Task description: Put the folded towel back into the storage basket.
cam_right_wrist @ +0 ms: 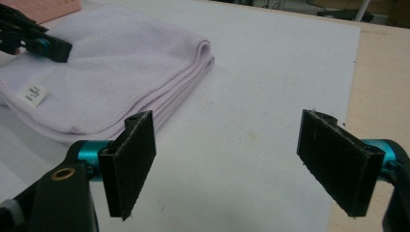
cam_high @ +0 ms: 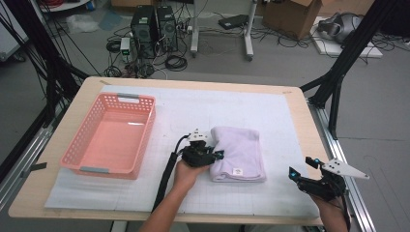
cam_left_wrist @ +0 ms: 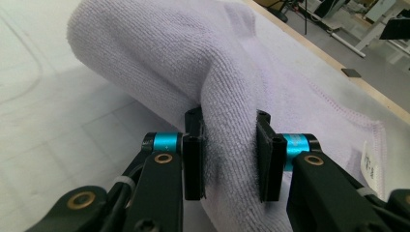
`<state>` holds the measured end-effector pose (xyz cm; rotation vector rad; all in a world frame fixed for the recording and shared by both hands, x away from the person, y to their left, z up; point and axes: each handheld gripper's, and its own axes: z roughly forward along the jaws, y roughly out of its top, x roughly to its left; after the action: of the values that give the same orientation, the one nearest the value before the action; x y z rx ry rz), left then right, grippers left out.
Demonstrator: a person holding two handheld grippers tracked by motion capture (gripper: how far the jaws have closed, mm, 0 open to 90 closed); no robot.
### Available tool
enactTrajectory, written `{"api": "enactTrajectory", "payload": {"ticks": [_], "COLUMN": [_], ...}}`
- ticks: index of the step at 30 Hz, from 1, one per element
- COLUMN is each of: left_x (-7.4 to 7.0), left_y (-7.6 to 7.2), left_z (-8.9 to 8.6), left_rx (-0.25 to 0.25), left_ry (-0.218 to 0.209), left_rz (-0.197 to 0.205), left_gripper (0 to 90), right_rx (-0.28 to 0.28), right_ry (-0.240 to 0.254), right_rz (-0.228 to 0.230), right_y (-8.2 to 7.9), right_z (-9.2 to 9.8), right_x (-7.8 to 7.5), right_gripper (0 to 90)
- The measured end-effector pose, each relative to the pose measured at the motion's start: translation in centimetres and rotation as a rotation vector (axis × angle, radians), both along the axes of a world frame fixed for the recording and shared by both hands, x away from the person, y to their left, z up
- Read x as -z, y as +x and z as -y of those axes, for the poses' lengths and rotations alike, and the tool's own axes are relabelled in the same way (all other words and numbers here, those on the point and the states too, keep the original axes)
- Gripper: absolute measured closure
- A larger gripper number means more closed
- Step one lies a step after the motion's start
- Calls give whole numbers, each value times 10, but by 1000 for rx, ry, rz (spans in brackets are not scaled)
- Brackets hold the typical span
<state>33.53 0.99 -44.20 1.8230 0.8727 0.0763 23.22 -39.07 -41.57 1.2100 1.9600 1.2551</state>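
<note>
The table [cam_high: 63, 193] carries a white mat [cam_high: 270, 111] over most of its top, likely there to give a clean, gridded surface for the cloth work. A pink basket [cam_high: 145, 130] stands empty along the mat's left edge, open side up — probably the place the towel is meant to end in, since it sits within easy reach of the left hand. The folded lilac towel [cam_high: 241, 150] lies near the mat's middle, a little toward the front edge, its white label [cam_high: 237, 171] at the front. The left gripper [cam_high: 216, 154] comes in at the towel's left edge, and the left gripper view shows its jaws pinched on a raised fold of the towel [cam_left_wrist: 227, 92], the pads [cam_left_wrist: 193, 164] pressing the pile in — a bite through several layers, which should let the stack lift as one. The right gripper [cam_high: 303, 166] hangs near the table's front right corner, well apart from the towel, jaws wide and holding nothing; it seems parked out of the way.
</note>
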Motion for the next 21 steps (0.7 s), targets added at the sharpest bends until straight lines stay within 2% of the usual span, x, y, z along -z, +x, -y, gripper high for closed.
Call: {"api": "enactTrajectory", "payload": {"ticks": [11,16,17,18,21], "left_x": [-18,-33,-39,-39,-48], "left_y": [-7,-12,-15,-15,-18], "left_z": [-32,-41,-44,-44,-49], "left_rx": [-12,6,15,15,28], "left_ry": [-31,-30,-26,-26,-19], "left_rz": [86,153,185,185,223], "left_gripper": [706,710,714,715,716], "right_rx": [-4,-4,-8,-8,-11], "right_ry": [-1,0,-3,-3,-2], "right_rz": [-6,-13,-8,-8,-3], "right_y": [1,1,2,2,3], "right_z": [-4,-5,-6,-6,-8], "right_x": [1,1,1,1,1], "right_gripper": [206,207,207,207,207]}}
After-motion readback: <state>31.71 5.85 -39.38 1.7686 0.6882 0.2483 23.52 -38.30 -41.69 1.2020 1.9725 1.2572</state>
